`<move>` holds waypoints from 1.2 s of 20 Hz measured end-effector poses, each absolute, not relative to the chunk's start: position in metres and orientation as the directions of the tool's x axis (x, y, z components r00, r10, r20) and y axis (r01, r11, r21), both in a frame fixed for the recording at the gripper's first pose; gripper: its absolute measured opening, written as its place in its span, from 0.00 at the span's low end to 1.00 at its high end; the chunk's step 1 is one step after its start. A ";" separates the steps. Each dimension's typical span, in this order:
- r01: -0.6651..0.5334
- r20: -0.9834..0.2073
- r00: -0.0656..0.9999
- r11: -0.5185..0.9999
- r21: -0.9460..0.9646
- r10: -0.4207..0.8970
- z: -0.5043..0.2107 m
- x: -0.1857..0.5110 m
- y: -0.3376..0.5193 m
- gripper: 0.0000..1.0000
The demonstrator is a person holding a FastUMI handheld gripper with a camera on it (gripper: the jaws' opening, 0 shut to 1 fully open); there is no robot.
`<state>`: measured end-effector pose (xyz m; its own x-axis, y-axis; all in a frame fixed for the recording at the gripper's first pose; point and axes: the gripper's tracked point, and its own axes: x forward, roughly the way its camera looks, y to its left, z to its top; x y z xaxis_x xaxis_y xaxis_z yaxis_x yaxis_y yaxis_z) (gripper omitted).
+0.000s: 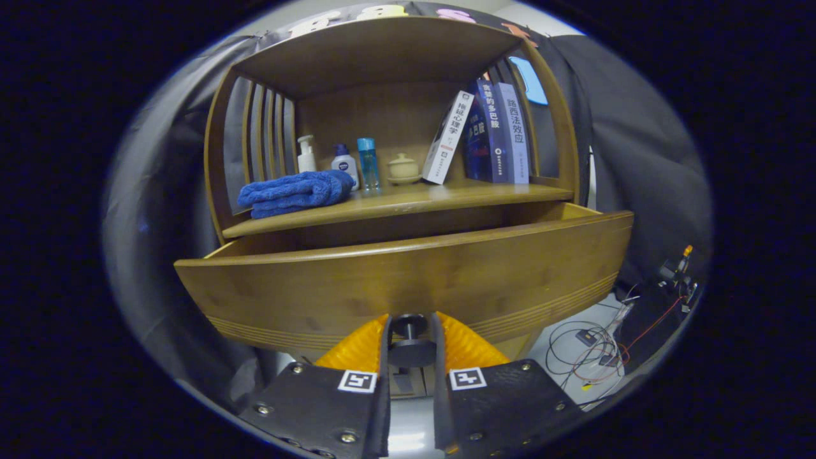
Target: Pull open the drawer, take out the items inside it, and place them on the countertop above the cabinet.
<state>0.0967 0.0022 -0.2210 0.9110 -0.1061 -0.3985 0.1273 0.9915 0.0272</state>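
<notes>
A wooden cabinet's drawer (408, 280) stands pulled out toward me, its curved front panel just ahead of my fingers. My gripper (411, 331) is shut on the drawer's dark round knob (410, 344), which sits between the two fingers. The drawer's inside is hidden behind its front panel. Above it runs the countertop (446, 191), a wooden shelf surface.
On the countertop lie a folded blue towel (296, 192), a white pump bottle (306, 155), a small white bottle (345, 163), a blue bottle (368, 163), a small lidded pot (403, 168) and several books (491, 134). Cables (593, 350) trail on the floor at the right.
</notes>
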 end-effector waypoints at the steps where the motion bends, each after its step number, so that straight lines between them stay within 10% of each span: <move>1: 0.128 -0.402 0.909 0.992 0.014 -0.112 -0.221 0.089 0.002 0.27; 12: 0.183 -0.360 0.920 0.982 0.041 -0.156 -0.194 0.021 0.009 0.27; 14: 0.229 -0.302 0.929 0.973 0.017 -0.213 -0.171 0.009 -0.012 0.01; 24: 0.321 -0.243 0.918 0.947 -0.008 -0.313 -0.136 -0.031 -0.040 0.03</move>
